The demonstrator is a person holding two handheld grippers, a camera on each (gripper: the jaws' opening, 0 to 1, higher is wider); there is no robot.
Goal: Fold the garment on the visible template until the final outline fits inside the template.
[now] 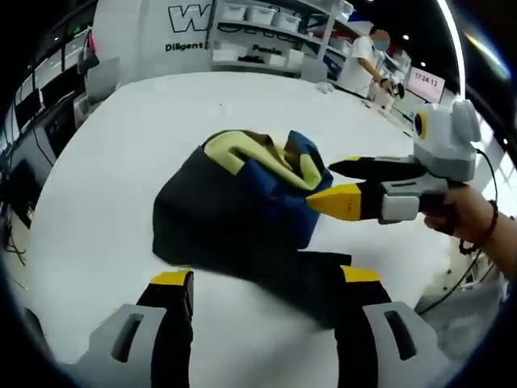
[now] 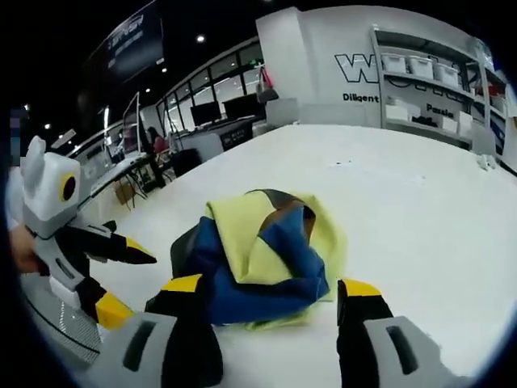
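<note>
Overhead, nothing much is competing with the white table [image 1: 97, 202], which is spreading across both views and carrying the bunched garment [image 1: 242, 210] near its middle. That garment is lying in a loose heap, showing black, blue and pale yellow panels; in the right gripper view the yellow and blue folds are facing the camera. No template outline is showing clearly on the surface.

Behind it, a white wall [image 2: 323, 73] is carrying large lettering starting with "W" and smaller words, "Diligent" being readable, beside shelves [image 2: 428, 89] holding white bins. A small red screen [image 1: 426, 81] is displaying "17:24:13".

In the left gripper view, the left gripper [image 1: 266, 279] is standing with its 2 yellow-tipped jaws apart, straddling the garment's near black edge. The right gripper [image 1: 339, 184], held by a hand [image 1: 464, 214], is reaching in with jaws parted at the blue folds.
</note>
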